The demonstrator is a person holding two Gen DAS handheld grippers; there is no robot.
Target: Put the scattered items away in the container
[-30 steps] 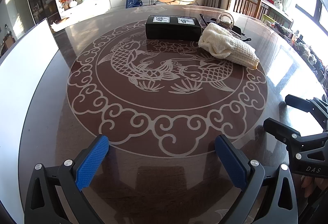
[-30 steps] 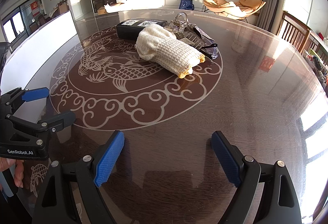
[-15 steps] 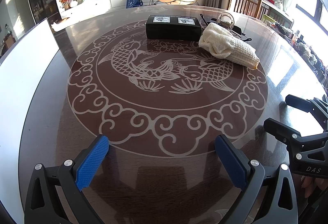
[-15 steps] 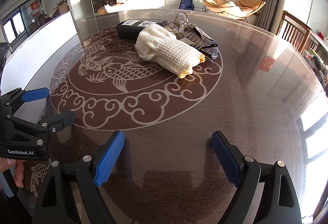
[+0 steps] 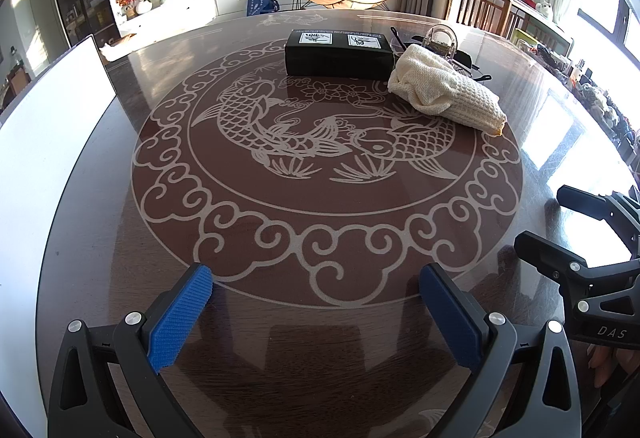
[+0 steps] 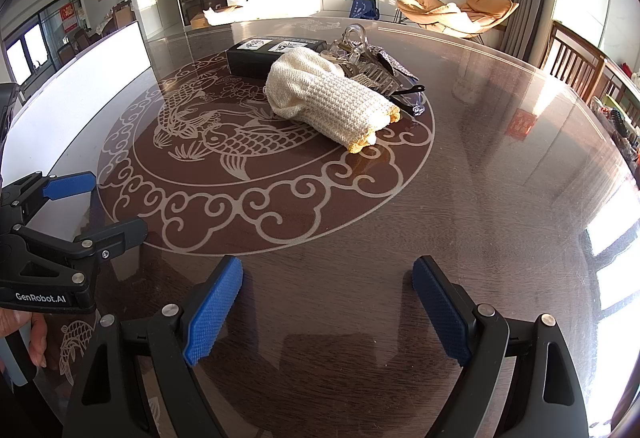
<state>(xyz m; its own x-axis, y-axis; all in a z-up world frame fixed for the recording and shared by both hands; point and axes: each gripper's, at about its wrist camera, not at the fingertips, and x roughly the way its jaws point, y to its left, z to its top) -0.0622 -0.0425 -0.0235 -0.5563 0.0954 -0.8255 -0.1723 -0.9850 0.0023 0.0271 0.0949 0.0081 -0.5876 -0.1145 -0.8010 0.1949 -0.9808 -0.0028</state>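
Table (image 5: 80, 238) round, dark glossy top with pale koi and cloud pattern in the middle. Left gripper (image 5: 316, 312) low over the near edge, blue pads spread wide, nothing between them. Right gripper (image 6: 326, 304) same: wide apart, empty, over bare table near the pattern's rim. Each gripper shows at the edge of the other's view, side by side and apart; fingers of a hand (image 6: 38, 338) wrap the left handle in the right wrist view.

Items sit clustered on the far side of the pattern, well apart from both grippers. Black box (image 5: 338, 51) with two white labels on top, lying flat at the far rim of the koi ring. Cream knitted cloth (image 6: 328, 97) bunched just beside it, one end with a yellow edge pointing toward the right side of the table; cannot tell if it touches the box. Behind the cloth a clear plastic hair claw (image 6: 352, 41) stands up, with a glittery grey piece (image 6: 386, 57) and black-framed glasses (image 6: 412, 97) poking out past the cloth. Cloth overlaps these small things in both views.

Container: cannot tell which item it is, maybe the black box

White panel (image 5: 48, 117) stands along the table's left edge
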